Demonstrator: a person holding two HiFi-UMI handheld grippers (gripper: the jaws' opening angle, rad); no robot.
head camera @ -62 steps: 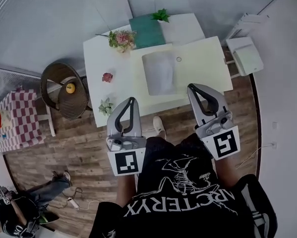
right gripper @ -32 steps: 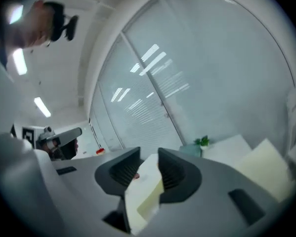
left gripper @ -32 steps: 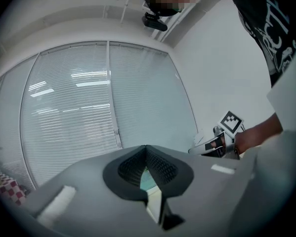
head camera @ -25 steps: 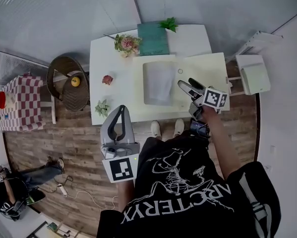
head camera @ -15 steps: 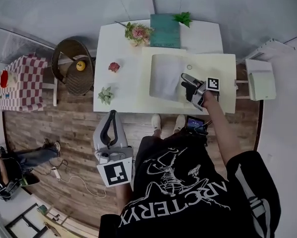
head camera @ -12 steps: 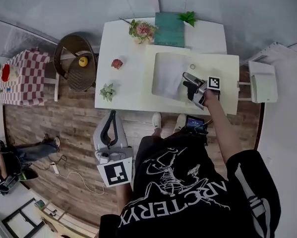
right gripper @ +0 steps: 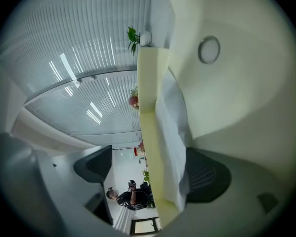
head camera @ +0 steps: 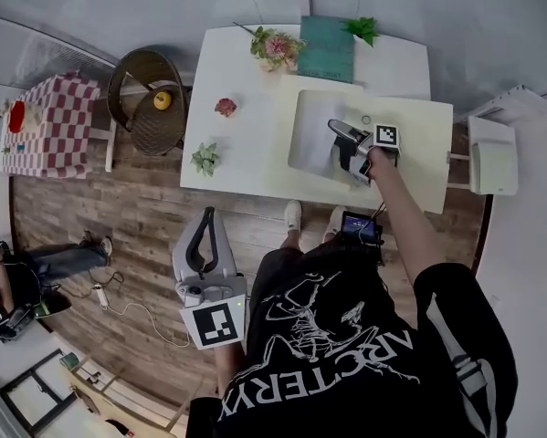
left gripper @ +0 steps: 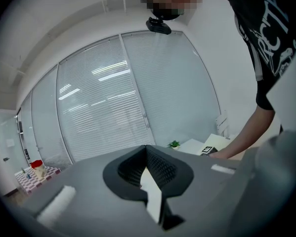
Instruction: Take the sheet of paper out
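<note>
1 sheet (right gripper: 172, 132) edge lies between the right gripper's (head camera: 339, 135) wide jaws, long axis running away from them; left gripper (head camera: 209, 215), jaws together, hangs off the worktop (head camera: 246, 89).

Sheet of paper (head camera: 311, 133): whitish-grey rectangle, lying on the pale yellow mat (head camera: 419, 153) on the white bench (head camera: 246, 140). It covers the mat's left half, long sides parallel to the mat's left edge. Its right edge looks slightly wavy and sits between the spread tongs of the right gripper (head camera: 339, 144), not pinched.
</note>
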